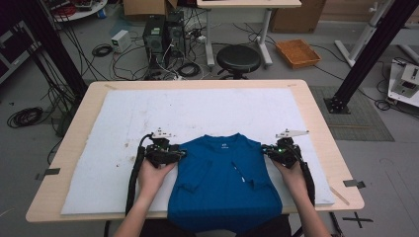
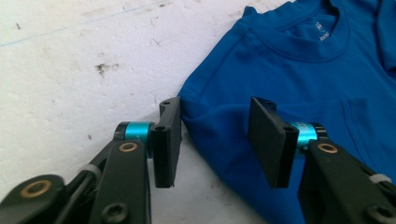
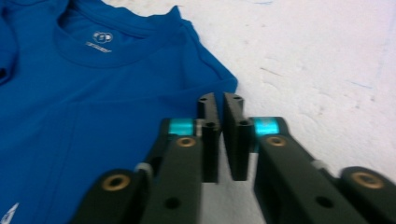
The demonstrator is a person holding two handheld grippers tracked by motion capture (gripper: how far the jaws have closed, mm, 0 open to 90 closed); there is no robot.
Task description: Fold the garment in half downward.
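Observation:
A blue T-shirt (image 1: 222, 173) lies flat, collar away from me, on the white mat (image 1: 148, 113), its hem hanging over the table's near edge. At the shirt's left shoulder my left gripper (image 1: 182, 154) is open. In the left gripper view the jaws of my left gripper (image 2: 215, 121) stand wide apart on either side of the T-shirt's (image 2: 303, 70) folded edge. My right gripper (image 1: 266, 149) is at the right shoulder. In the right gripper view my right gripper's (image 3: 220, 116) jaws are almost together at the T-shirt's (image 3: 93, 93) edge; I cannot tell whether cloth is pinched.
The mat covers most of a wooden table (image 1: 316, 113). Beyond the far edge stand a black stool (image 1: 238, 58), computer towers (image 1: 163, 34) with cables on the floor, and an orange tray (image 1: 297, 52). Bare mat stretches left, right and behind the shirt.

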